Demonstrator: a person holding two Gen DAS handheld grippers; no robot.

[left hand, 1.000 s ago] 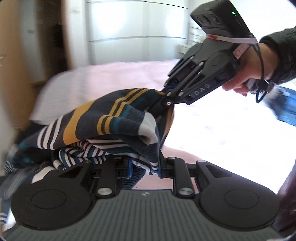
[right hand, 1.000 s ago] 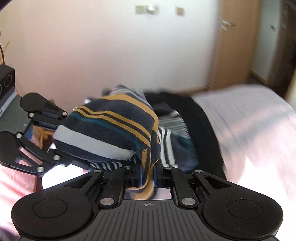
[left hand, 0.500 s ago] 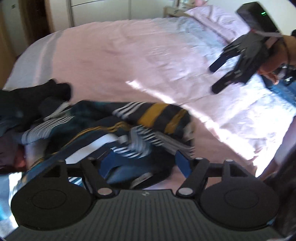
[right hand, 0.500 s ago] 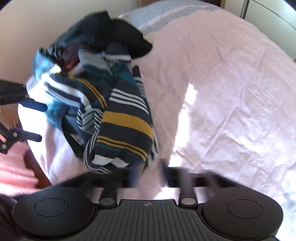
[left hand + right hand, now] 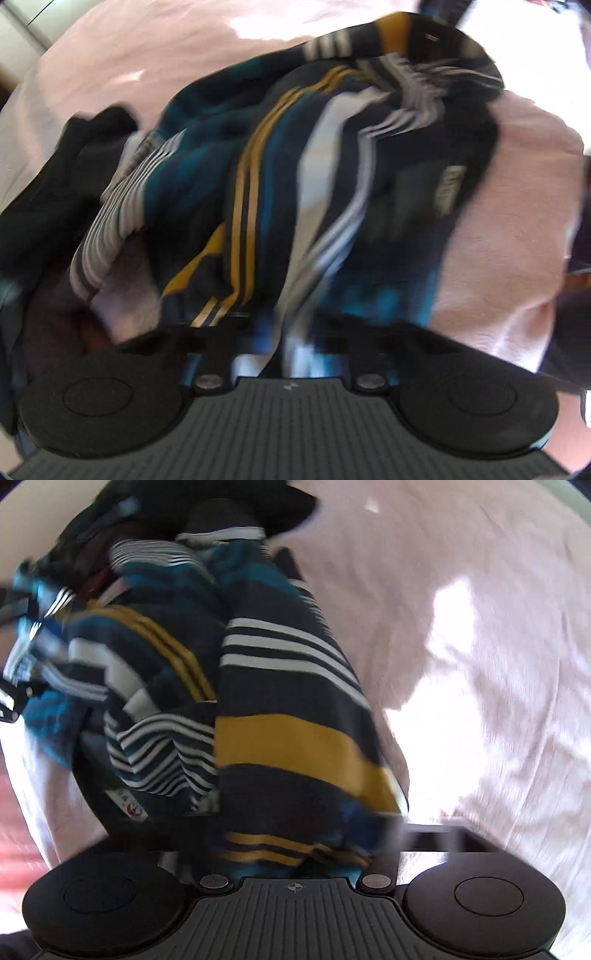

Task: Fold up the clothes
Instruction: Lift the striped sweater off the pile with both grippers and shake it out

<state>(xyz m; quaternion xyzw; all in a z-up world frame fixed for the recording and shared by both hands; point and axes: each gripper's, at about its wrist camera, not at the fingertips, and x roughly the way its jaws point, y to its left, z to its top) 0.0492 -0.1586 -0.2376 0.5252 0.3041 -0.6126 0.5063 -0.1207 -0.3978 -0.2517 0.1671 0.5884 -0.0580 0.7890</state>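
On the pink bed sheet (image 5: 480, 627), the striped garment (image 5: 288, 738) lies crumpled, bunched from the right gripper (image 5: 295, 849) toward twelve o'clock, with darker clothes (image 5: 229, 502) heaped beyond it. It looks soft, light and limp, so it will sag and slide unless it is taken by a hem or corner. The right gripper's jaws are closing with striped cloth between them. The left gripper (image 5: 284, 343) has its jaws drawn together on a fold of the same garment (image 5: 295, 184), which spreads from there up toward one o'clock.
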